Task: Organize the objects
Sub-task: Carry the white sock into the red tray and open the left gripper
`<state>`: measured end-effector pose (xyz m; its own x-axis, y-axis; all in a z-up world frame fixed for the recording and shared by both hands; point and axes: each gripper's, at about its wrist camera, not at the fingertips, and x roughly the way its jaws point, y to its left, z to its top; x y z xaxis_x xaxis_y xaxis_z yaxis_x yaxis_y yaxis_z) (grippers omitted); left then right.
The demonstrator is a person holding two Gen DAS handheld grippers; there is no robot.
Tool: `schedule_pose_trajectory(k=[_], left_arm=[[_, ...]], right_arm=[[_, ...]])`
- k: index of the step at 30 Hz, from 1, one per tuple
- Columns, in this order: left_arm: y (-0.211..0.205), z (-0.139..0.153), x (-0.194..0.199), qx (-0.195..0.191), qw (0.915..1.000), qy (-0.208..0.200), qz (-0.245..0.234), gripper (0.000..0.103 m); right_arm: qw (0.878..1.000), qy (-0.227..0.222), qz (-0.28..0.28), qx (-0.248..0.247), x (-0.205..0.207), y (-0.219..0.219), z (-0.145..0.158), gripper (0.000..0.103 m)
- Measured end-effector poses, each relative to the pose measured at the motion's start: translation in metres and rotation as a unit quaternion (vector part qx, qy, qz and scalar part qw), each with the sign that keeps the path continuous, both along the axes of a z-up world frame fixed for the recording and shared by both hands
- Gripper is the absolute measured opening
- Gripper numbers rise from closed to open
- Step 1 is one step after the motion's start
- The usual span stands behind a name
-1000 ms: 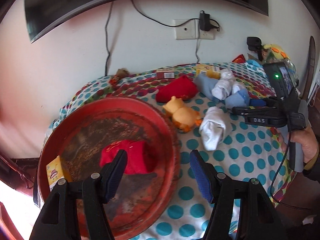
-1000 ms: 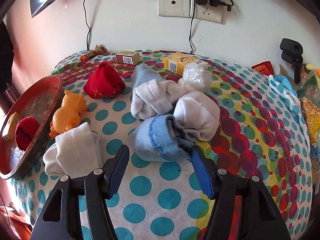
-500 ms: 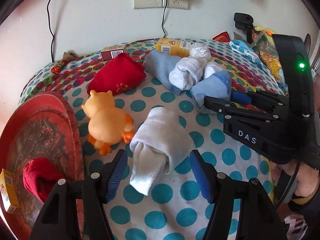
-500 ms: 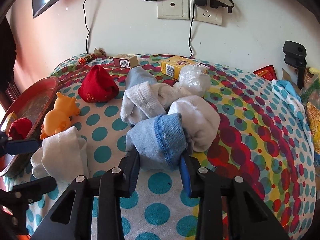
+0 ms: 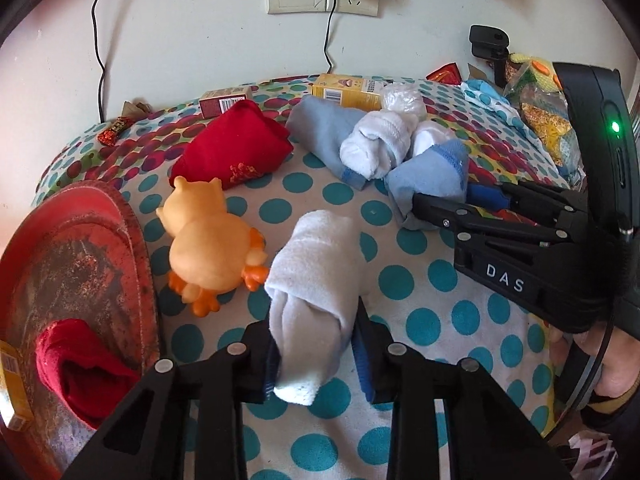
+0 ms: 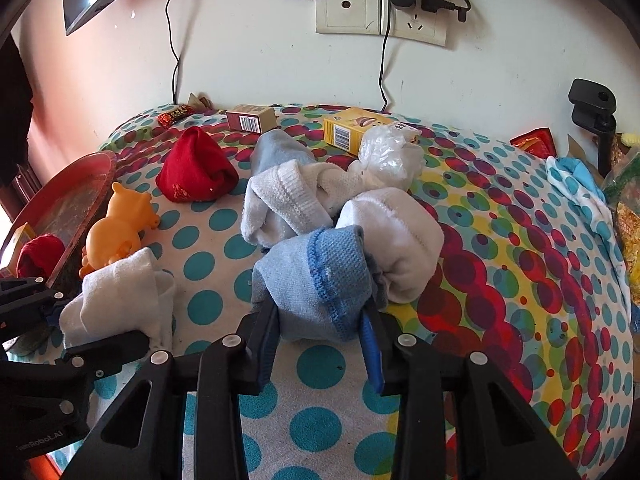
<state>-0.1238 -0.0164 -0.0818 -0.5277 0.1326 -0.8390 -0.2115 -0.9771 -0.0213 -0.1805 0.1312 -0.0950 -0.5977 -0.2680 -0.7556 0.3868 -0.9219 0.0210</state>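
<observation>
The left gripper [image 5: 316,356] has its jaws clamped on a rolled white sock [image 5: 316,280] lying on the polka-dot tabletop [image 5: 420,344] beside an orange rubber duck [image 5: 212,240]. The right gripper [image 6: 320,344] pinches a folded blue sock [image 6: 316,280] at its cuff. Both are light, soft and squashy, so gripping mid-bundle should keep them rolled on the way to the red tray [image 5: 132,232].

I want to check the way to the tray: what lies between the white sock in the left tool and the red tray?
In the left wrist view, the orange rubber duck lies between the white sock and the red tray, on the dotted cloth.
</observation>
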Motion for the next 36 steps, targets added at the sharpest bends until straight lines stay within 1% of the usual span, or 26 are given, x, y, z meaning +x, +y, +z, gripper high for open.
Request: schedule_pose_trajectory(k=[4, 8, 12, 15, 17, 20, 23, 29, 36], left_arm=[[-0.006, 0.008, 0.013, 0.001, 1.0000, 0.008, -0.005, 0.031], [-0.015, 0.018, 0.025, -0.013, 0.9998, 0.013, -0.003, 0.031], [-0.023, 0.031, 0.039, -0.004, 0.9997, 0.021, -0.012, 0.031], [-0.024, 0.040, 0.049, -0.010, 0.9993, 0.030, -0.019, 0.031], [-0.026, 0.046, 0.058, -0.005, 0.9990, 0.034, -0.028, 0.031], [-0.031, 0.054, 0.067, -0.005, 0.9988, 0.041, -0.024, 0.031], [-0.041, 0.059, 0.072, -0.012, 0.9990, 0.041, -0.010, 0.031], [-0.074, 0.065, 0.080, -0.021, 0.9979, 0.051, 0.034, 0.031], [-0.119, 0.067, 0.086, -0.013, 0.9948, 0.053, 0.086, 0.031]], right_arm=[[1.000, 0.002, 0.000, 0.005, 0.000, -0.001, -0.001, 0.034], [1.000, 0.004, 0.000, 0.014, 0.001, -0.004, -0.001, 0.034], [1.000, 0.004, 0.000, 0.017, 0.001, -0.005, -0.001, 0.034], [1.000, 0.005, 0.000, 0.020, 0.001, -0.005, -0.001, 0.034], [1.000, 0.006, 0.000, 0.024, 0.001, -0.006, -0.002, 0.034], [1.000, 0.008, -0.001, 0.030, 0.001, -0.007, -0.002, 0.034], [0.999, 0.010, -0.001, 0.039, 0.002, -0.010, -0.002, 0.034], [0.999, 0.014, -0.002, 0.047, 0.003, -0.013, -0.002, 0.034], [0.998, 0.019, -0.003, 0.053, 0.005, -0.014, 0.000, 0.033]])
